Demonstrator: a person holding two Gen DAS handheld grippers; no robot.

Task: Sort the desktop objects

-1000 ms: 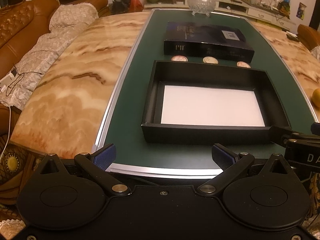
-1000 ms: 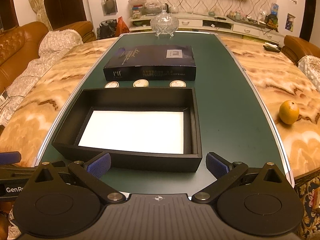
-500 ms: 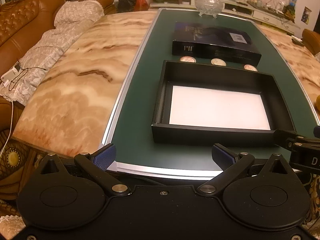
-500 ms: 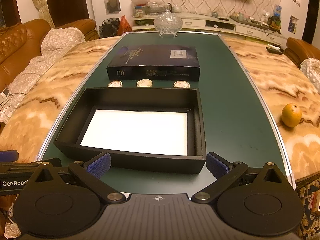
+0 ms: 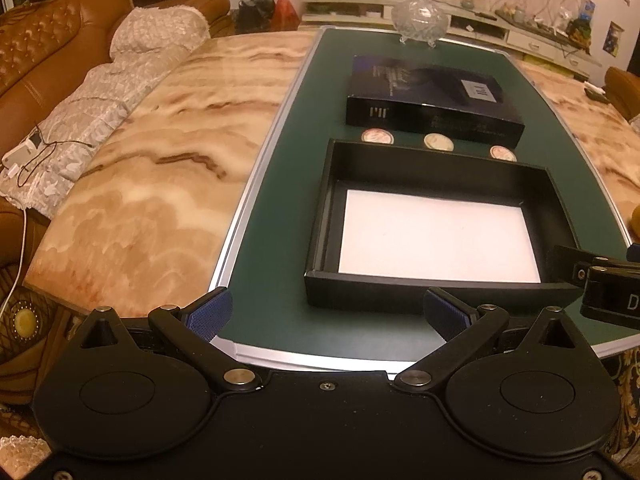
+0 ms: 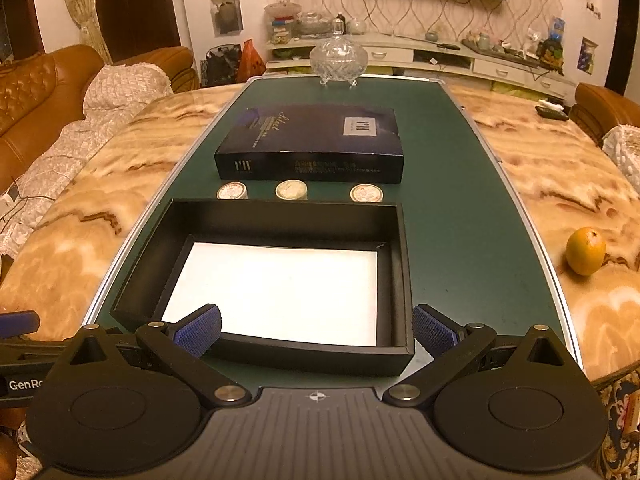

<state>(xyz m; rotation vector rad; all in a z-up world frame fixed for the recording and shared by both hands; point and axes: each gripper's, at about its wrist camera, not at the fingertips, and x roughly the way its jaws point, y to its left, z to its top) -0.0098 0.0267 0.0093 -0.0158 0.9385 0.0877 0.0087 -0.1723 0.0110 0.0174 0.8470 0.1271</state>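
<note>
An open black box (image 6: pixel 404 248) with a white floor lies on the green mat (image 6: pixel 452 216); it also shows in the left wrist view (image 5: pixel 320 216). Behind it three round tins (image 6: pixel 291 190) stand in a row, also seen in the left wrist view (image 5: pixel 438 141). Behind them lies a dark lid box (image 6: pixel 316 140), also in the left wrist view (image 5: pixel 432 96). My left gripper (image 5: pixel 326 314) is open and empty at the mat's near edge. My right gripper (image 6: pixel 316 328) is open and empty over the box's near wall.
An orange (image 6: pixel 585 251) lies on the marble table (image 6: pixel 560 184) to the right. A glass lidded bowl (image 6: pixel 338 58) stands at the mat's far end. A brown sofa with a lace cover (image 5: pixel 100 92) runs along the left. The right gripper's body (image 5: pixel 600 280) shows at the left view's right edge.
Both grippers have moved forward toward the box and risen slightly; the left has swung to the left. Both stay open and empty.
</note>
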